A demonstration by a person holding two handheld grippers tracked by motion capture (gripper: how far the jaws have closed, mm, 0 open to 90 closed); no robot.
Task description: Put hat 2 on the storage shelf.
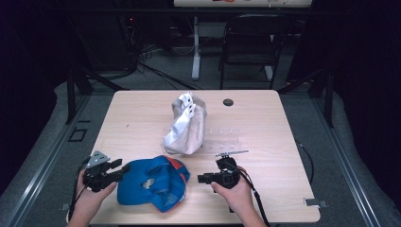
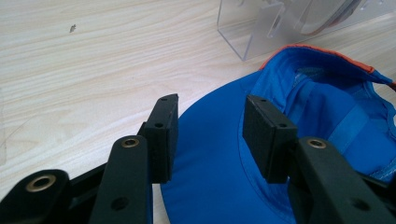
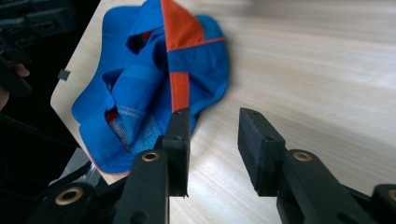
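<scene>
Work centres on a blue cap (image 1: 150, 182) with orange panels, which lies upside down and crumpled on the near part of the wooden table (image 1: 265, 123), between the two hands. The left gripper (image 1: 122, 169) stands at the cap's left edge with its jaws apart; in the left gripper view the blue brim (image 2: 219, 154) lies between and under the pads (image 2: 164, 135), but they do not press on it, so nothing is gripped there. The right gripper (image 1: 201, 178) points at the cap from the right, its jaws also spread, with bare table between them and the cap's orange stripe (image 3: 180, 93) just beyond the left pad. Farther back a white cap (image 1: 185, 125) sits on a clear acrylic stand (image 1: 222, 142), which suggests the blue one may be meant for a similar display. By that reading the job is at an early stage: the cap is neither seized, shaped nor lifted, and all of that remains.
</scene>
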